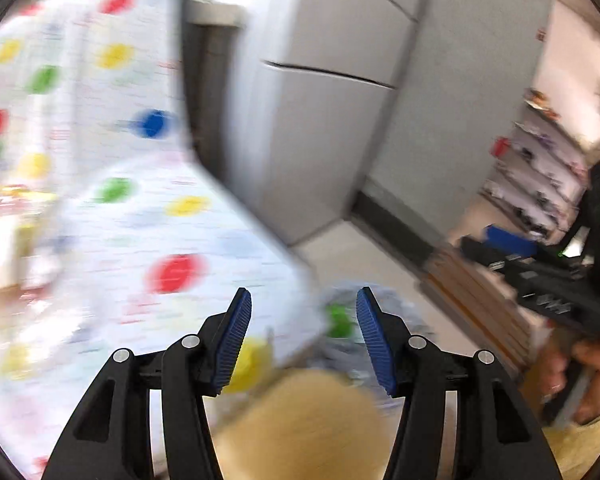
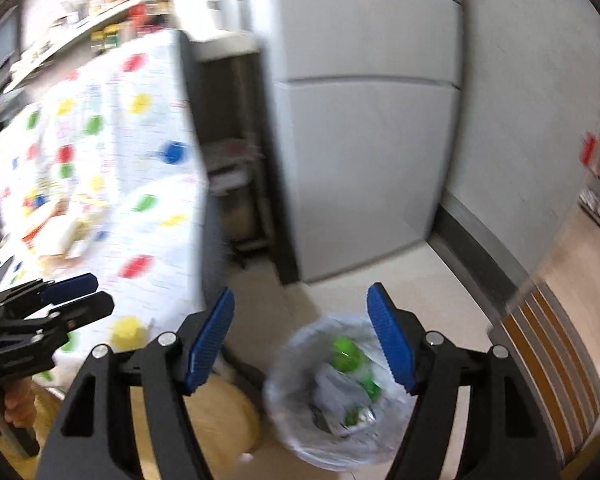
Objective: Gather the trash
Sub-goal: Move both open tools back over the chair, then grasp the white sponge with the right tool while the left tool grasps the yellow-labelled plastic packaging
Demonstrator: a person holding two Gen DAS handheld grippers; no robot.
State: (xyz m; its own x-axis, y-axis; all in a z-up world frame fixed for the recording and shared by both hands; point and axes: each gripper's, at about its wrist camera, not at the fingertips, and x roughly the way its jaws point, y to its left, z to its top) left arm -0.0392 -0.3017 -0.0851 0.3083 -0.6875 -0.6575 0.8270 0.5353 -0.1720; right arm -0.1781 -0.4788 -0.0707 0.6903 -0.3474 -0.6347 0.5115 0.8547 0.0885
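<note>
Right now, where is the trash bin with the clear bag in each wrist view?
Left wrist view: the trash bin is low centre, mostly hidden behind the dotted tablecloth.
Right wrist view: it sits low, right of centre, on the floor.
Shared landmark: the grey refrigerator.

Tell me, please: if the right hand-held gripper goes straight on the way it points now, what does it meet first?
Probably the lined trash bin on the floor: it lies between the open fingers of the right hand-held gripper. Depth is unclear in the blur.
</note>
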